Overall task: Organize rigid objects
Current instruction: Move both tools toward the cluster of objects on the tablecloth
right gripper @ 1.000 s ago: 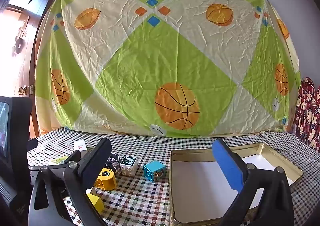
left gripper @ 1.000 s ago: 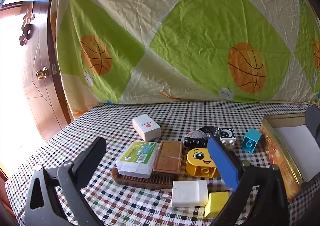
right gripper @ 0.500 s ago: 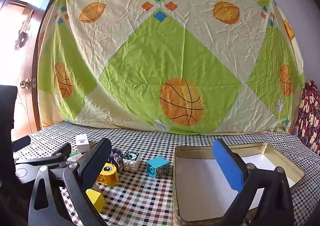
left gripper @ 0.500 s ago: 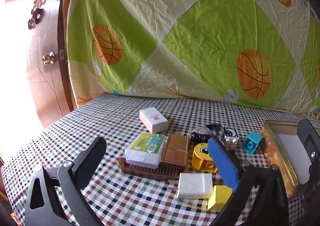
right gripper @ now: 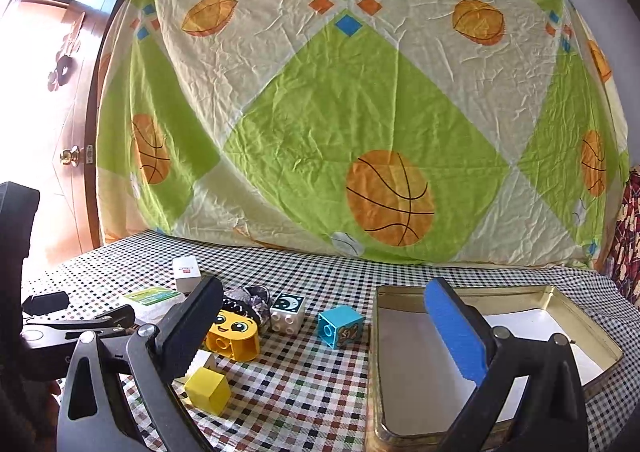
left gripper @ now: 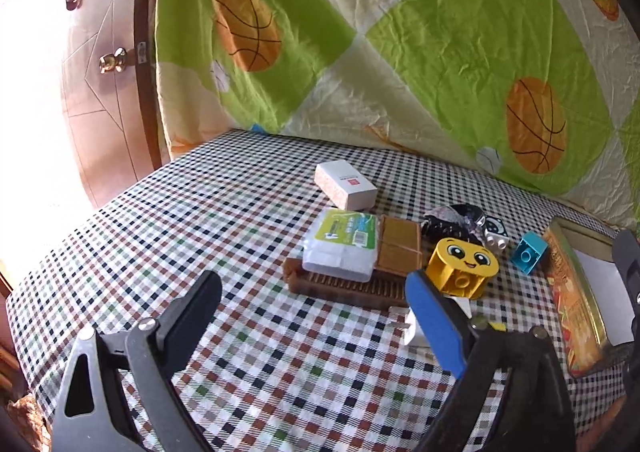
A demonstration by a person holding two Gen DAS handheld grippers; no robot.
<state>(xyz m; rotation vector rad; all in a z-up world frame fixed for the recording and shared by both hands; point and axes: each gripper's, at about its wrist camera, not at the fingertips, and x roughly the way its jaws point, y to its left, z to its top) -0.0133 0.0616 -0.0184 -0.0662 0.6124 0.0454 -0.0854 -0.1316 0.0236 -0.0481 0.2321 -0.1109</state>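
Note:
On the checked tablecloth lie a yellow smiley block, a blue block, a white-and-black block, a yellow cube, a white box, a green-labelled clear case on a brown comb-like tray, and a brown card. An open gold tin stands at the right. My left gripper is open and empty, near the tray. My right gripper is open and empty, over the tin's left rim.
A basketball-print sheet hangs behind the table. A wooden door is at the left. A dark crumpled object lies behind the smiley block. A white eraser-like block is partly hidden by my left finger.
My left gripper has moved forward and turned left, closer to the tray and case. My right gripper has drifted slightly; the tin and blocks sit a little nearer.

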